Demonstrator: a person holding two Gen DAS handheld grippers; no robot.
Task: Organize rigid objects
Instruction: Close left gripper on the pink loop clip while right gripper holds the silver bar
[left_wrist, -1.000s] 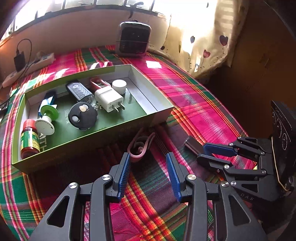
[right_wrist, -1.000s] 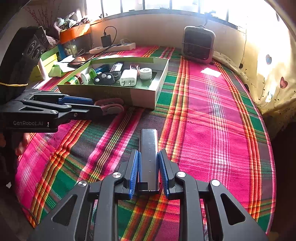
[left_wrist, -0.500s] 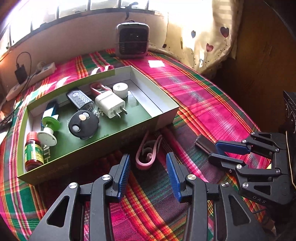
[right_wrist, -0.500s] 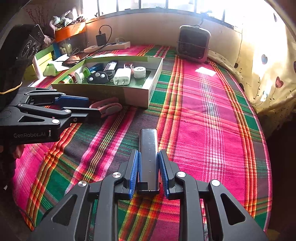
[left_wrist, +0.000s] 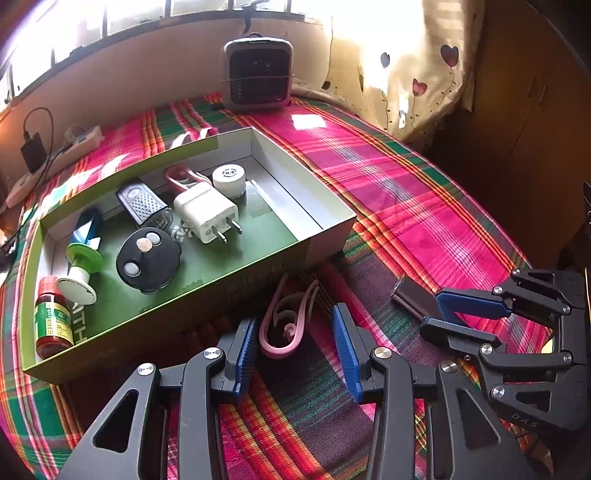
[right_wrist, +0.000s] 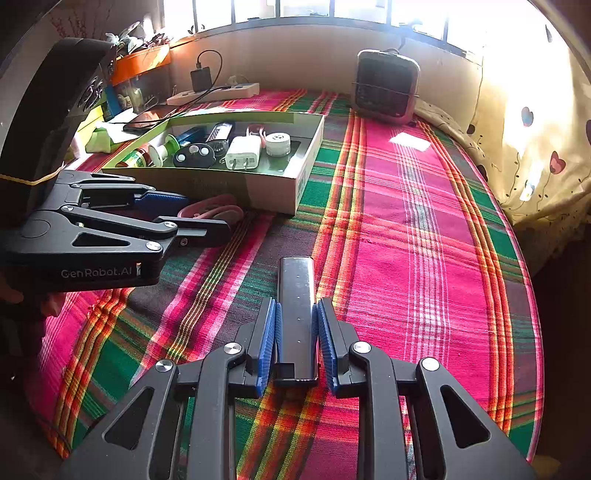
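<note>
A pink clip lies on the plaid cloth just in front of the green box. My left gripper is open, its blue pads on either side of the clip. It also shows in the right wrist view beside the clip. My right gripper is shut on a long black bar that lies flat on the cloth. It shows in the left wrist view with the bar. The box holds a white charger, a black round fob, a red bottle and other small things.
A small heater stands at the back by the wall. A power strip with a charger lies at the back left. A curtain hangs at the right, where the bed edge drops off. Clutter sits left of the box.
My left gripper has moved forward, so the pink clip now lies between its open fingers. My right gripper stays shut on the black bar, hardly moved.
</note>
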